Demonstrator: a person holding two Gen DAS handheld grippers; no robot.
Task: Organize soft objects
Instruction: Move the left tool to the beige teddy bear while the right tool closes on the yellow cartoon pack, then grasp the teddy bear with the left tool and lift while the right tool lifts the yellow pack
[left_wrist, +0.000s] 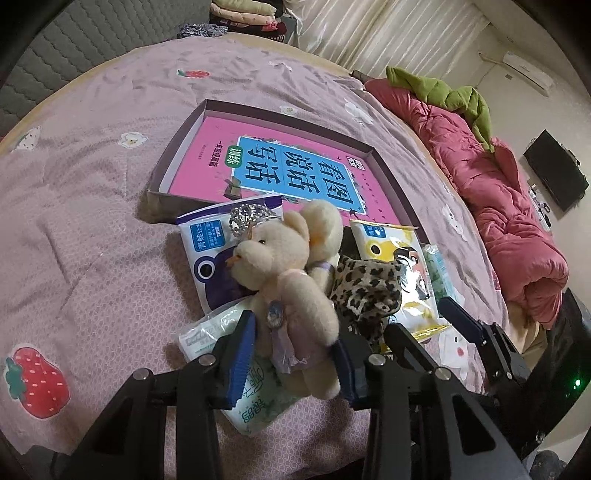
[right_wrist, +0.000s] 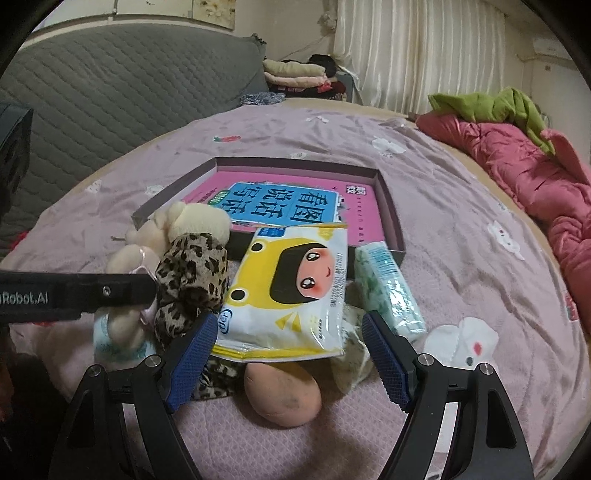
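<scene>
A cream teddy bear in a lilac dress and silver tiara sits between the blue pads of my left gripper, which is shut on its body. The bear leans against a leopard-print cloth piece. My right gripper stands open around the lower edge of a yellow cartoon wipes pack, with its pads apart from the pack's sides. The teddy bear and leopard cloth lie to the left of that pack. A beige oval soft thing rests just below the pack.
A shallow purple box holding a pink and blue book lies behind the pile on the lilac bedspread. Around the toys are a purple wipes pack and green tissue packs. A red quilt is heaped at the right.
</scene>
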